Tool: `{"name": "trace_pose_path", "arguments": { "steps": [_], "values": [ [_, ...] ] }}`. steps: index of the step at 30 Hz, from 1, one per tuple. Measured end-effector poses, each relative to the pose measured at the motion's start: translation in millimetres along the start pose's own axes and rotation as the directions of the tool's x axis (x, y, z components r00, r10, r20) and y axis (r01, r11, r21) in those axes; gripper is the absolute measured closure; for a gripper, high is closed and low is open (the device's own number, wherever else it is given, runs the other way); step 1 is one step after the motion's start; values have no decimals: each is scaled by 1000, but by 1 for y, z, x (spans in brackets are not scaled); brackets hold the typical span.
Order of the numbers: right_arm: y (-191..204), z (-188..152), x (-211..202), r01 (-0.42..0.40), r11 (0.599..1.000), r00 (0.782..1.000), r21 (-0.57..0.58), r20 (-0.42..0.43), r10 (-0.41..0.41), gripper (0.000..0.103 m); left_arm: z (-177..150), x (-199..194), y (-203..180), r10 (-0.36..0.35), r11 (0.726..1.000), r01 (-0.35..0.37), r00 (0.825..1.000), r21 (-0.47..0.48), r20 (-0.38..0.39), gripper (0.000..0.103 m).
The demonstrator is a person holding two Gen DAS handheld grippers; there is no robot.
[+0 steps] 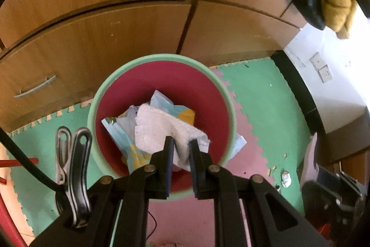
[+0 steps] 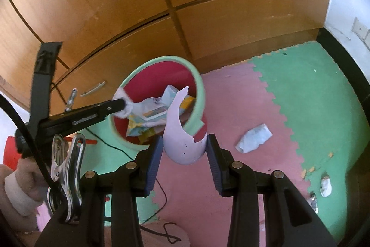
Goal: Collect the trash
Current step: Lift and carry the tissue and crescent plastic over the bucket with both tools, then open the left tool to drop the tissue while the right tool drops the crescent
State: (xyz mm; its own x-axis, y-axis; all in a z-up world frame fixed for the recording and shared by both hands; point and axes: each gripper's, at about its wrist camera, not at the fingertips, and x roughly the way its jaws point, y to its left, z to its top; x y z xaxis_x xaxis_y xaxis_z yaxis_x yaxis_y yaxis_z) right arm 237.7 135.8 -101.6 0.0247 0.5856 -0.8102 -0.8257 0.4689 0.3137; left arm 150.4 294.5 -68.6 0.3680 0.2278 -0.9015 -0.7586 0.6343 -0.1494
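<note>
A round bin with a green rim [image 1: 161, 57] [image 2: 200, 94] and red inside stands on the foam mat and holds a blue and yellow wrapper [image 1: 118, 131] [image 2: 152, 114]. My left gripper [image 1: 181, 142] [image 2: 123, 105] is shut on a crumpled white tissue [image 1: 157, 129] [image 2: 136, 108], which hangs over the bin's mouth. My right gripper [image 2: 183, 145] is shut on a pale lilac curved shard [image 2: 178, 122] just in front of the bin. More trash lies on the mat to the right: a crumpled pale blue paper [image 2: 254, 138] and a small white scrap [image 2: 326, 186] [image 1: 286, 179].
A wooden cabinet [image 1: 115, 34] with a metal drawer handle [image 1: 34, 87] stands right behind the bin. Green and pink puzzle mats [image 2: 312, 96] cover the floor. A black cable [image 2: 161, 196] runs across the mat. The white wall with sockets [image 1: 321, 66] is at right.
</note>
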Motion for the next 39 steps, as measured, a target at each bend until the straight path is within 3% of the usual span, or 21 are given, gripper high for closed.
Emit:
{"name": "trace_pose_path", "arguments": {
  "steps": [16, 19, 20, 21, 28, 39],
  "values": [
    [26, 28, 57, -8, 999, 997, -41, -78, 5, 63, 3, 63, 25, 32, 998, -37, 994, -47, -106, 88],
    [27, 31, 65, -6, 999, 996, -49, -89, 2, 63, 2, 70, 32, 47, 996, -56, 989, -62, -142, 83],
    [28, 32, 67, -6, 999, 996, -52, -91, 1, 63, 0, 71, 34, 50, 996, -61, 987, -67, -156, 77],
    [28, 33, 71, -5, 999, 995, -52, -96, 0, 63, -2, 72, 35, 54, 995, -66, 985, -69, -162, 70],
    [32, 40, 91, -9, 998, 992, -54, -124, 2, 63, -9, 65, 30, 58, 998, -63, 986, -25, -158, 67],
    [50, 58, 117, -12, 994, 990, -109, -141, -3, 63, -21, 50, 46, 40, 995, -56, 983, -86, -178, 64]
  ]
}}
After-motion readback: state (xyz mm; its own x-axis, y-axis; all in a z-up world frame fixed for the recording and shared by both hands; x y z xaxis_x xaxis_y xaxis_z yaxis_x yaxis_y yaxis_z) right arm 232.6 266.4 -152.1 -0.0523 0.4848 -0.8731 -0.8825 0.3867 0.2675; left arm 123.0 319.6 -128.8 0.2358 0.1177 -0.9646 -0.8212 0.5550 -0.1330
